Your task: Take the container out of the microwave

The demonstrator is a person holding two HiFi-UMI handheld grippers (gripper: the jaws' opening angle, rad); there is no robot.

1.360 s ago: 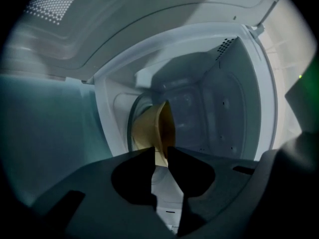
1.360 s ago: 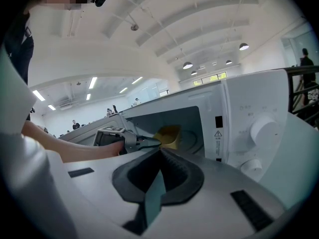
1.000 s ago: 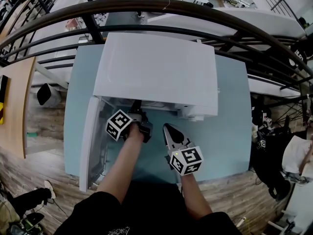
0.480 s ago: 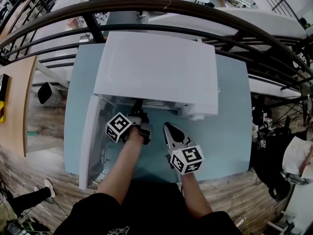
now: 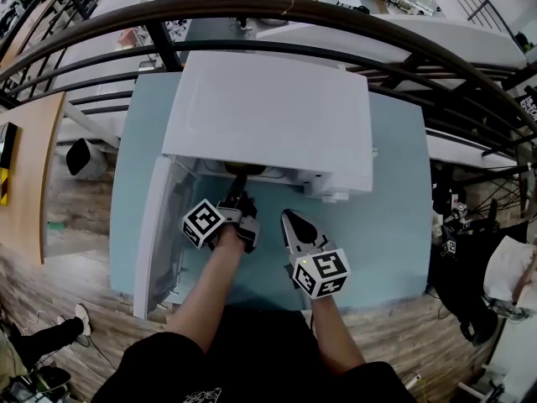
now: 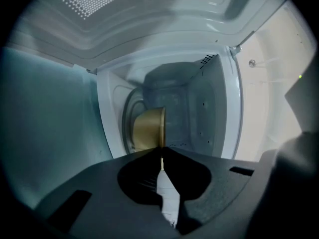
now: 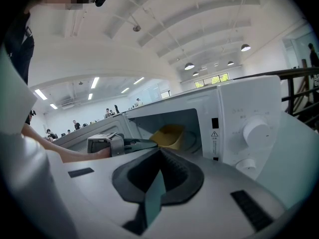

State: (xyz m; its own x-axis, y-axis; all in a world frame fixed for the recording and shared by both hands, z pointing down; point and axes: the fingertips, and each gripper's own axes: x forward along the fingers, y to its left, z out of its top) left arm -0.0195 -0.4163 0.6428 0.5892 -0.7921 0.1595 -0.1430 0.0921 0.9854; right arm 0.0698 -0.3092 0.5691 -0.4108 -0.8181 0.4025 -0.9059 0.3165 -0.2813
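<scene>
A white microwave stands on a light blue table, its door swung open to the left. A yellow-brown container sits at the mouth of the cavity, and a sliver of that container shows under the microwave's top edge. My left gripper reaches into the opening, its jaws shut on the container's rim. The right gripper view shows the container tilted just ahead of the left gripper. My right gripper hovers in front of the microwave, shut and holding nothing.
The microwave's control panel with two knobs is right of the cavity. The open door blocks the left side. A dark metal railing curves behind the table. The table's front edge meets a wooden floor.
My left gripper has drawn back slightly toward me, and the container now shows at the cavity's mouth. The right gripper has barely moved.
</scene>
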